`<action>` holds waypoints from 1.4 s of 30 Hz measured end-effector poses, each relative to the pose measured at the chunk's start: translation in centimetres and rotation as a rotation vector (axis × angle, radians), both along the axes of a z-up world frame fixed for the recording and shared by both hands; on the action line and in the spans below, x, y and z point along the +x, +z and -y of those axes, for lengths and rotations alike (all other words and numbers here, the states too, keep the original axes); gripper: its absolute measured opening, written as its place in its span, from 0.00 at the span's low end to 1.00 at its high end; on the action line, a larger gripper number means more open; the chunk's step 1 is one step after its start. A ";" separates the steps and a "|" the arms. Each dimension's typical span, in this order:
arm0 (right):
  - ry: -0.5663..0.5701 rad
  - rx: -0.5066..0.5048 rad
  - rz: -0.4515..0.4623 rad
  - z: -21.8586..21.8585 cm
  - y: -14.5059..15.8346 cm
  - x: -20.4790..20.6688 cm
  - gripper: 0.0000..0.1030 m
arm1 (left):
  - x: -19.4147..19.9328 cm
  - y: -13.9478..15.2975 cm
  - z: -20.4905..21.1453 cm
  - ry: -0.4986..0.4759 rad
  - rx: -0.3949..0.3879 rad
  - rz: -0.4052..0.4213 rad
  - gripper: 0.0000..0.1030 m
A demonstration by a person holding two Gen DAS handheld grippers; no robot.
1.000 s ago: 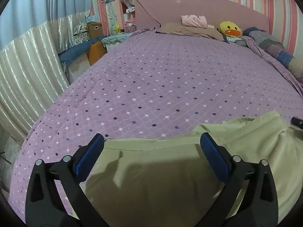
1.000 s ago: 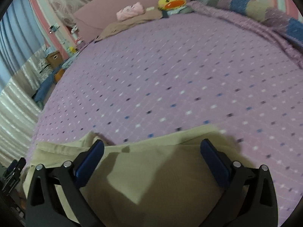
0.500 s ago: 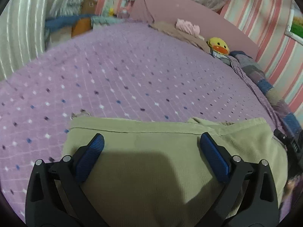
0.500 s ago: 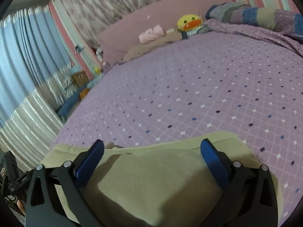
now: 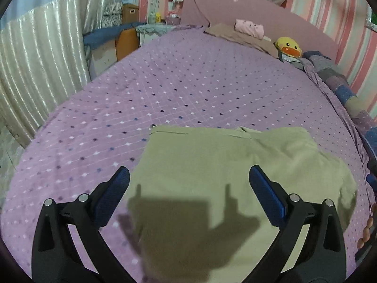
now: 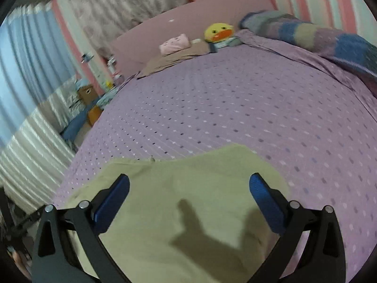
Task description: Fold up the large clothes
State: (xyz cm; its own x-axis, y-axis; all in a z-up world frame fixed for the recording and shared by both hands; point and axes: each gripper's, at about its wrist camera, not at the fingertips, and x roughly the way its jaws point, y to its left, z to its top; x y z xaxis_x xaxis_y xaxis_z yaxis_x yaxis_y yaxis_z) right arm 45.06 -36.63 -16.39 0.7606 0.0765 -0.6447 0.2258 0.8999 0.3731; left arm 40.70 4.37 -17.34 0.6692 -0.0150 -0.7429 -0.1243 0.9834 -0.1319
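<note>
Folding is judged to be between steps: the khaki garment (image 5: 219, 176) is laid flat on the purple bedspread (image 5: 188, 89), and neither claw is closed on it. The left claw (image 5: 188, 189) is held wide above the cloth, nothing between its blue pads (image 5: 113, 198), and its shadow is cast on the fabric just below. The right claw (image 6: 188, 192) is likewise spread wide and empty over the garment (image 6: 188, 188).

Relative to the yellow duck toy (image 5: 288, 47) at the headboard, the garment is found well apart from it, at the opposite end of the bed.

A further fold or a smoothing pass is judged likely next. For that, an edge or corner of the cloth must be approached low, pinched through all layers, and carried over evenly so the stack is not dragged askew.

The garment is seen as a roughly rectangular, already doubled piece: the far edge is straight with a visible seam, 1 layer peeks past another toward the duck's side, and soft wrinkles are shown near that corner. The weave appears thick and slightly ribbed.
</note>
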 end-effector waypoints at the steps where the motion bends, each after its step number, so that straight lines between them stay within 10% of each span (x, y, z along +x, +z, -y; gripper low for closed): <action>1: -0.014 -0.006 -0.025 0.3 0.3 -1.1 0.98 | -1.0 0.4 -0.2 -0.001 0.007 0.003 0.97; 9: 0.003 -0.309 -0.083 -0.7 -0.9 -5.4 0.98 | -6.8 0.1 -2.5 0.022 0.075 -0.006 0.97; 18: 0.056 -0.330 -0.133 0.0 -5.4 -9.1 0.98 | -9.7 -9.3 -7.0 -0.020 -0.092 -0.165 0.97; 24: 0.045 -0.274 -0.133 0.6 -7.0 -9.1 0.98 | -6.4 -10.9 -6.2 -0.121 -0.266 -0.141 0.97; 36: 0.015 -0.249 -0.140 2.7 -8.3 -8.7 0.98 | -5.4 -14.0 -4.8 -0.173 -0.267 -0.142 0.97; 42: 0.019 -0.212 -0.153 3.4 -9.4 -8.6 0.98 | -6.6 -16.0 -6.4 -0.179 -0.398 -0.173 0.97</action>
